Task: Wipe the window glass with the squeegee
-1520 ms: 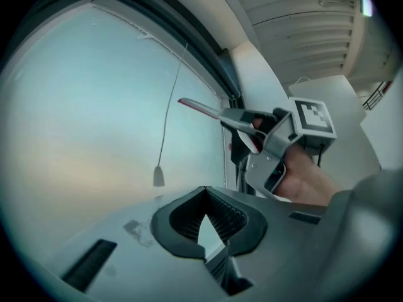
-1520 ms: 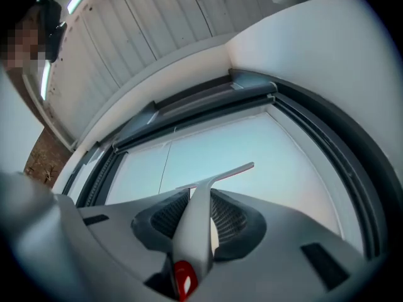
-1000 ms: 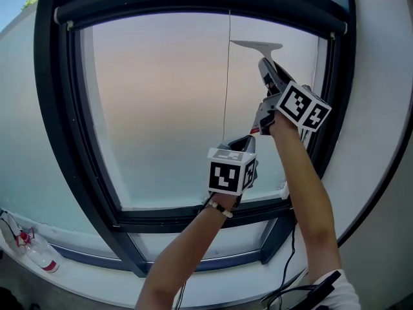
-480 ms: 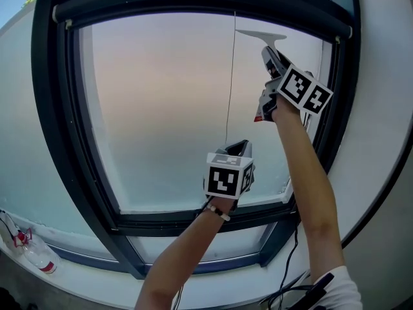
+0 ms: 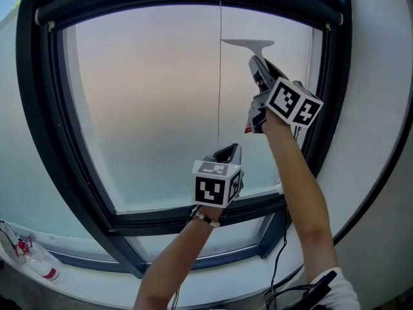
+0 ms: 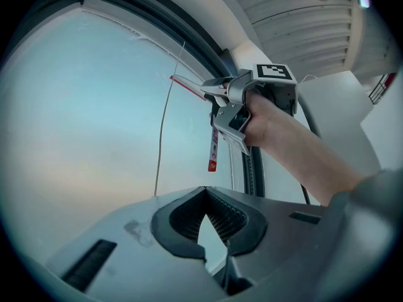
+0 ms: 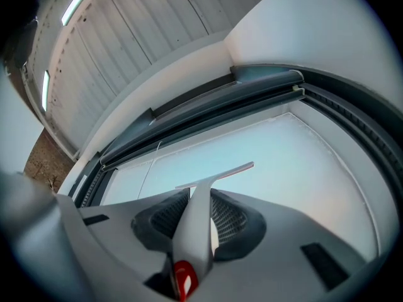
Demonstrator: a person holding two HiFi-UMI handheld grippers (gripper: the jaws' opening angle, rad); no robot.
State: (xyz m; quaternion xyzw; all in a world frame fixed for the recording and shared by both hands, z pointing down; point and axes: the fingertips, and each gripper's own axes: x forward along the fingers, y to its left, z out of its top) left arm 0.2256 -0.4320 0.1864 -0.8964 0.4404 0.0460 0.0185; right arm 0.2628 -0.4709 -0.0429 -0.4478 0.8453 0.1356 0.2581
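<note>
head view, item one: squeegee (image 5: 248, 44), blade laid on the window glass (image 5: 142, 108) near its upper right corner, handle clamped in the jaws of the right gripper (image 5: 257, 68).
item two: left gripper (image 5: 227, 152), jaws together on nothing, low before the pane, well apart from the tool.
step, as judged: top of a stroke; the next move calls for even pressure and a straight pull down toward the lower frame.
item three: thin cord (image 5: 219, 89) hanging just left of the blade.
surface: frosted pane in a dark frame (image 5: 48, 128).
room: white sill (image 5: 90, 279), clear bottle (image 5: 35, 260) at lower left.
</note>
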